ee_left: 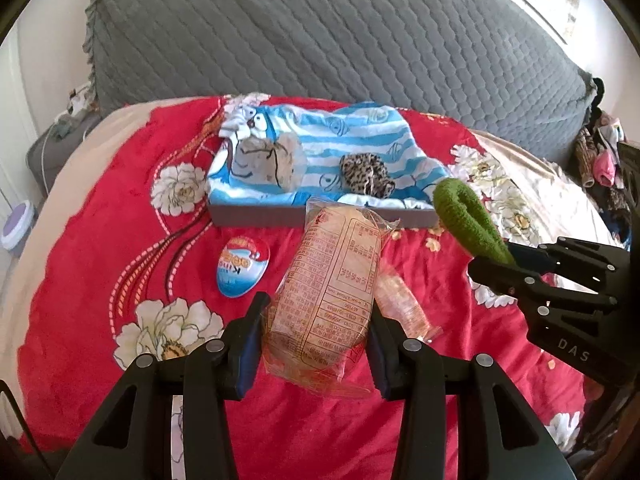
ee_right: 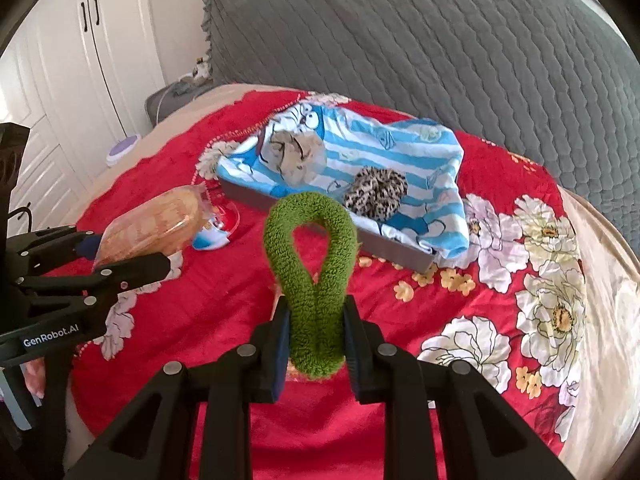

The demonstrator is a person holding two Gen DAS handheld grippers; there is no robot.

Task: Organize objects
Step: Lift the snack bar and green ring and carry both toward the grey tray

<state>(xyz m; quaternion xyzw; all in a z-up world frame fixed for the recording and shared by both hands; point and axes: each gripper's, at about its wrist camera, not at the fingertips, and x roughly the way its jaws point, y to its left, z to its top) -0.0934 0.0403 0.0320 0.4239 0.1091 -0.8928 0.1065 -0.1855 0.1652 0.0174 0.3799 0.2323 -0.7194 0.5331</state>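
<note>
Wardrobe [ee_right: 80, 52] beyond right tongs [ee_right: 316, 344]

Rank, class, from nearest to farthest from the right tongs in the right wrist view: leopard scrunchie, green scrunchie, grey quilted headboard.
1. green scrunchie, clamped in the right tongs.
2. leopard scrunchie, ahead, on the striped cloth.
3. grey quilted headboard, behind everything.

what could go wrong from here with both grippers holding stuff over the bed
1. The left gripper pinches only the near end of the clear plastic bread packet; the crinkly wrapper could slip out.
2. The right gripper squeezes the fuzzy green loop scrunchie by its base; the soft pile may slide free.
3. The grey tray lined with blue striped cloth is shallow, so drops may bounce out.
</note>
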